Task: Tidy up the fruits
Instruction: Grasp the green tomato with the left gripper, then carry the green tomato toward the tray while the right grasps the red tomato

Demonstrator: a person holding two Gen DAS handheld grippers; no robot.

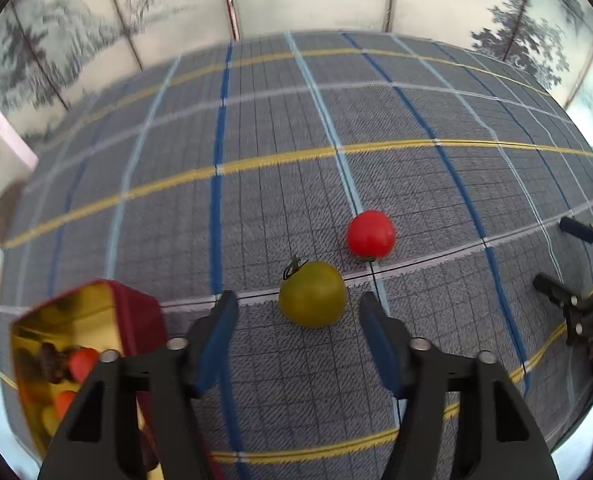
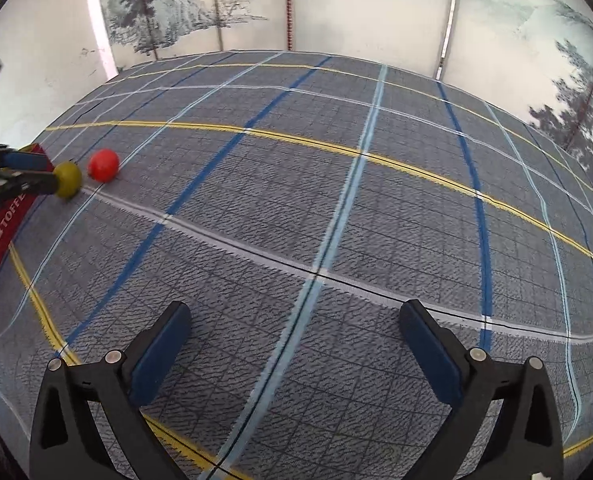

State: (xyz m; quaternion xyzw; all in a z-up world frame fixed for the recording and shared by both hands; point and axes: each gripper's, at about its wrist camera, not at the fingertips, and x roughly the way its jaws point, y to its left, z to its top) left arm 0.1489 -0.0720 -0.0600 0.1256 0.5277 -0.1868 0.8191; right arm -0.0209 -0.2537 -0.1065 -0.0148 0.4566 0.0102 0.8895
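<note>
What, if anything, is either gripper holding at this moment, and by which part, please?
Nothing is held. The left gripper stands open around the green tomato, pads clear of its sides; the right gripper is open over bare tablecloth.

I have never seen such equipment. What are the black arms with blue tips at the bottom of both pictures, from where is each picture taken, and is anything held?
They are two hand-held grippers; a person carries one in each hand. Each has a camera looking forward along its two blue-padded fingers, so each picture shows its own gripper from behind.

The left camera shows the left gripper reaching over a checked grey tablecloth. A yellow-green tomato with a stem lies between its fingers, which do not yet touch it. Just beyond lies a round red tomato. At the left stands an open red tin with a golden inside, already containing some fruit.

The right camera shows the right gripper, wide open over bare cloth, holding nothing.
</note>
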